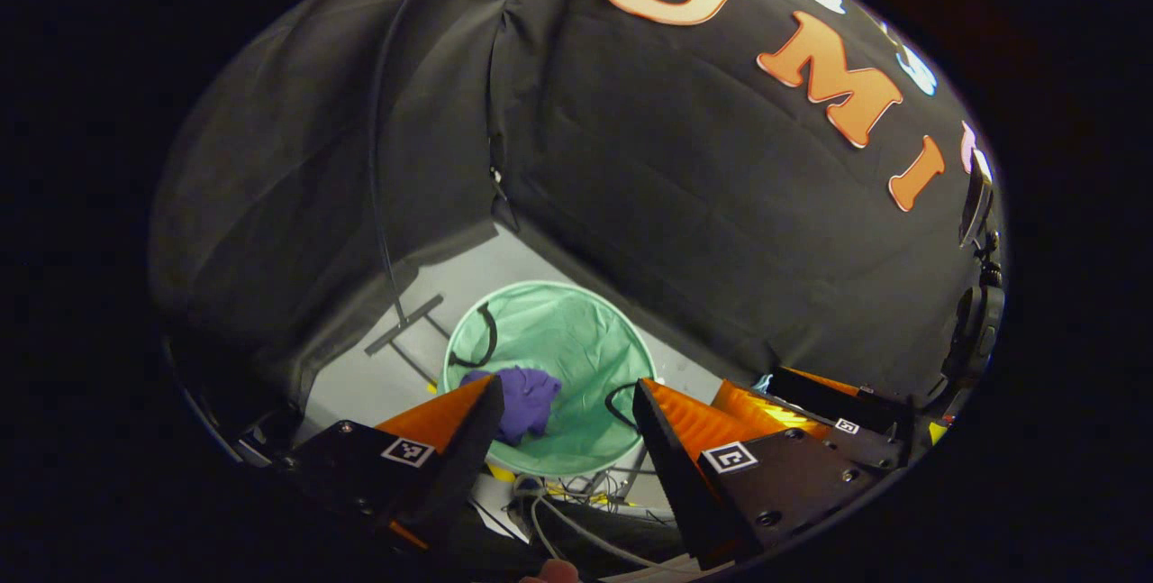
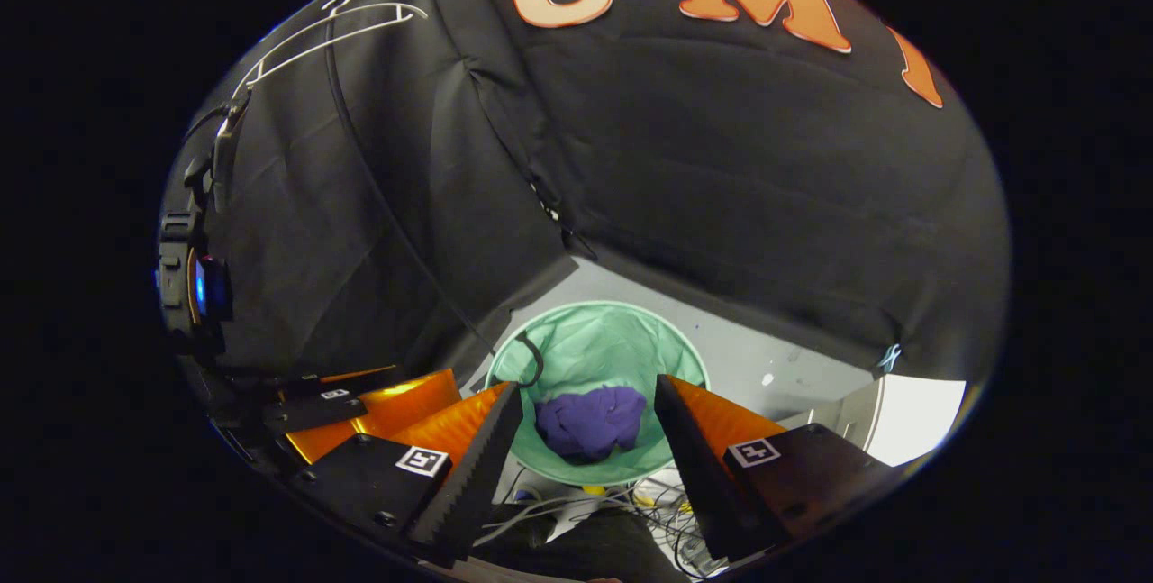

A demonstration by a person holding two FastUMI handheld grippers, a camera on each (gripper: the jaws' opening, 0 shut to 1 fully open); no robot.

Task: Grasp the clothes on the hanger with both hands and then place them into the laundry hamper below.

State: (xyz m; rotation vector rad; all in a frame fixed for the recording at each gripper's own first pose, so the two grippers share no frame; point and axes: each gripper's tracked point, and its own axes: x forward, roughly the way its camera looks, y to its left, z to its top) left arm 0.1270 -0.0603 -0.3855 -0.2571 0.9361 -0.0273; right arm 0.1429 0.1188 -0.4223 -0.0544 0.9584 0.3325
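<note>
Purple clothes lay bunched inside green hamper on floor below. White hanger hung bare, far left. My left tongs and right tongs were both released, grasping nothing, above hamper. Judged task essentially done; only withdrawal left.

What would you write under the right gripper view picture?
Open right gripper above the green laundry hamper, purple clothes crumpled inside, white hanger bare.

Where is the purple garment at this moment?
The purple garment lies crumpled inside the green laundry hamper on the floor, seen in both gripper views between the open fingers, below the bare white hanger.
</note>
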